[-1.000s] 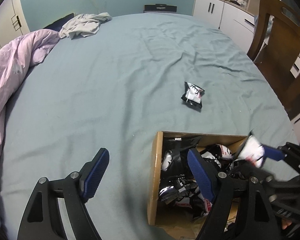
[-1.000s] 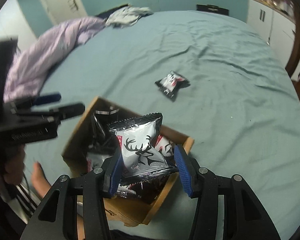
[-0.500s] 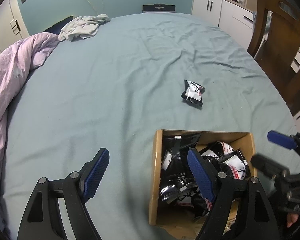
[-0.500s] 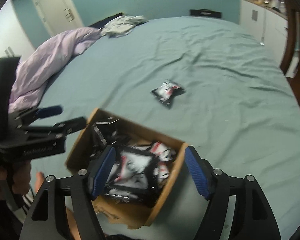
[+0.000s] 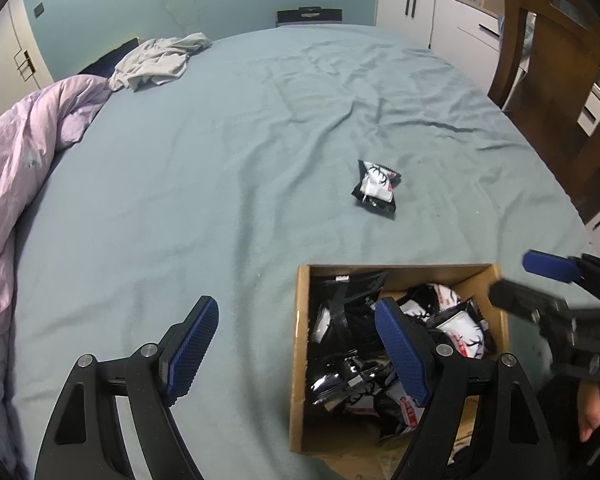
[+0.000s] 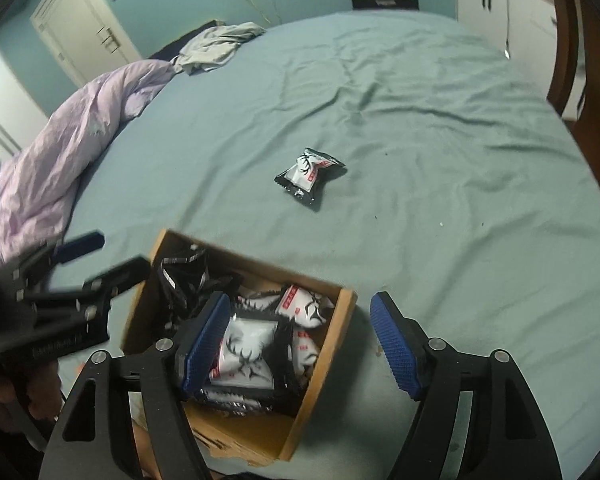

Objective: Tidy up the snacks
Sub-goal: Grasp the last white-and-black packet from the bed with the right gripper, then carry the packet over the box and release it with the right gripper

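An open cardboard box (image 5: 300, 340) (image 6: 332, 344) sits at the near edge of the teal bedsheet, holding several black-and-white deer-print snack packets (image 5: 460, 332) (image 6: 248, 352). One more such packet (image 5: 376, 190) (image 6: 310, 174) lies alone on the sheet beyond the box. My left gripper (image 5: 296, 308) (image 6: 118, 254) is open and straddles the box's left wall with nothing between its pads. My right gripper (image 6: 300, 304) (image 5: 520, 280) is open above the box's right wall and holds nothing.
A crumpled purple duvet (image 5: 28, 152) lies along the left side, with a grey garment (image 5: 160, 60) at the far left. A wooden chair (image 5: 552, 80) and white cabinets (image 5: 440, 20) stand to the right. A person's hand (image 5: 590, 416) shows behind the right gripper.
My right gripper opened and let go of the deer-print packet, which now lies in the box. It then shifted toward the box's right wall. The left gripper stayed put.
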### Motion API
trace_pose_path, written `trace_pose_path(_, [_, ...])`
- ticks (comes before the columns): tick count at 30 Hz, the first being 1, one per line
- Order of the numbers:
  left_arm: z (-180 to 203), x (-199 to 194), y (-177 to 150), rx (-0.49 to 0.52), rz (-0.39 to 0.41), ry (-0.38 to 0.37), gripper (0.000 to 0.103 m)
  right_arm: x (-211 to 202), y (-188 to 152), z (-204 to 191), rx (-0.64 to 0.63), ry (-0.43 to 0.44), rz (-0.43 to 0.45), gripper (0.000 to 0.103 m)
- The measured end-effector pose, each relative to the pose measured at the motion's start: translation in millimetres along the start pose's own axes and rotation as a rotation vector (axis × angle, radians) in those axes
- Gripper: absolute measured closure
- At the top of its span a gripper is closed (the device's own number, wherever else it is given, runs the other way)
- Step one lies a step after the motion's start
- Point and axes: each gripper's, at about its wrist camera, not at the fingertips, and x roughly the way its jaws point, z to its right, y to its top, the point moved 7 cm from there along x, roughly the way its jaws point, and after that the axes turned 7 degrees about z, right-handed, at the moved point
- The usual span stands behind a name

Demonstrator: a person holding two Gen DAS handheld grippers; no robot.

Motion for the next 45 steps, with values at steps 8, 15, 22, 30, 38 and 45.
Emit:
trace_pose_path(8, [-5.7, -0.2, 1.0, -0.039, -0.028, -0.074, 0.021, 62.9, 51.0, 14.3, 0.196, -0.037, -0.182, 0.031])
trace_pose_path(15, [-22.1, -1.3, 6.2, -0.083, -0.034, -0.107, 0.021, 132.2, 87.7, 16.1, 0.407, -0.062, -0.291, 0.031])
trace_pose_path(22, [-30.0, 1.3, 5.7, -0.112, -0.040, -0.124, 0.021, 182.8, 101.8, 11.0, 0.407, -0.205, -0.330, 0.031])
trace_pose_path(30, [-33.5, 0.7, 6.0, -0.114, -0.042, -0.138, 0.021, 197.5, 85.5, 9.1, 0.327, -0.288, -0.295, 0.070])
trace_pose_path(38, [-24.6, -1.5, 2.6, -0.071, -0.051, -0.116, 0.021, 145.3, 77.4, -8.7, 0.189, -0.162, -0.210, 0.070])
trace_pose_path(45, [-22.2, -17.5, 4.2, -0.010, 0.024, -0.043, 0.021, 73.7, 55.1, -16.5, 0.092, -0.073, -0.153, 0.070])
